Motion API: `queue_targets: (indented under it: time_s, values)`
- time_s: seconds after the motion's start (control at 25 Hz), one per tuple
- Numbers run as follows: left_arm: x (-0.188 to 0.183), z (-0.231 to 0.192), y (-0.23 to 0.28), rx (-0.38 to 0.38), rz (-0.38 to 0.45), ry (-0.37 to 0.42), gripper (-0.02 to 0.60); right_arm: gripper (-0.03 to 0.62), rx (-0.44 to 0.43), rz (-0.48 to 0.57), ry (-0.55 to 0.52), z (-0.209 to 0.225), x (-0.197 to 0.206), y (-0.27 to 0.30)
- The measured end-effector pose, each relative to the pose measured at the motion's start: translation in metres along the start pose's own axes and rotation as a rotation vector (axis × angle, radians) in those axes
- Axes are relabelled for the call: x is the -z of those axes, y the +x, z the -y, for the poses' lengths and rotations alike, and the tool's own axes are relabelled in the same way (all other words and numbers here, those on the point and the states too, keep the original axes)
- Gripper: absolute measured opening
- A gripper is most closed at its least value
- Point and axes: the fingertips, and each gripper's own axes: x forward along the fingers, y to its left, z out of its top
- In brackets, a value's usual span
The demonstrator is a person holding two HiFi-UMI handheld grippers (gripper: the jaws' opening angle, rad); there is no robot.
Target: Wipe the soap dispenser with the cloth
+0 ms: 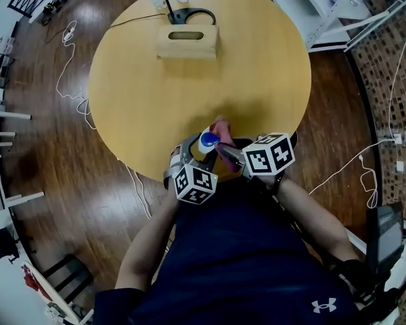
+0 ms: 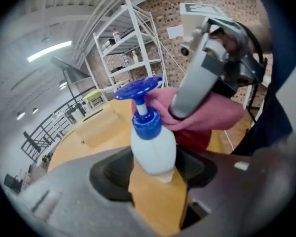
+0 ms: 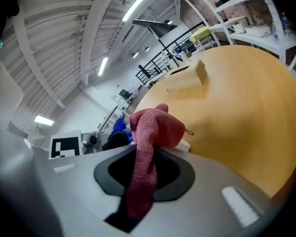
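Seen from above, a person stands at the six o'clock edge of a round, pale wooden bench (image 1: 257,66), with a hand-held tool in each hand.

The left tool (image 1: 197,151) is clenched on the soap dispenser (image 1: 208,141), a small white bottle with a blue collar and a blue pump head. Its own view shows the bottle upright between the two jaws, gripped at the lower body. The dispenser is at the bench's near edge, just in front of the person. Whether its base rests on the bench cannot be told.

The right tool (image 1: 229,153) is clenched on the cloth (image 1: 221,128), a pink-red terry cloth. A strip of it runs down between the jaws and a bunched wad sticks out past their tips. In the left tool's view the wad lies against the dispenser's neck and pump head from about three o'clock.

At the bench's twelve o'clock side lies a light wooden box (image 1: 187,42) with an oval slot in its top. A black lamp base (image 1: 189,15) is just beyond it.
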Motion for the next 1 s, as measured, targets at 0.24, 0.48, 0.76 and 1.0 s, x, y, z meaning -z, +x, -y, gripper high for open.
queue_targets:
  time_s: [0.24, 0.48, 0.76, 1.0]
  values:
    - [0.009, -0.018, -0.001, -0.002, 0.027, -0.207, 0.261, 0.074, -0.108, -0.064, 0.009, -0.020, 0.013, 0.012]
    - [0.060, -0.065, -0.022, 0.084, 0.125, -0.997, 0.262, 0.074, 0.135, -0.035, -0.001, 0.047, 0.003, 0.001]
    - [0.099, -0.043, -0.014, 0.287, 0.168, -1.391, 0.267, 0.074, 0.166, -0.110, -0.085, 0.034, 0.018, 0.051]
    - [0.115, -0.032, -0.030, 0.447, 0.069, -1.227, 0.392, 0.075, 0.230, -0.133, -0.147, 0.017, 0.016, 0.087]
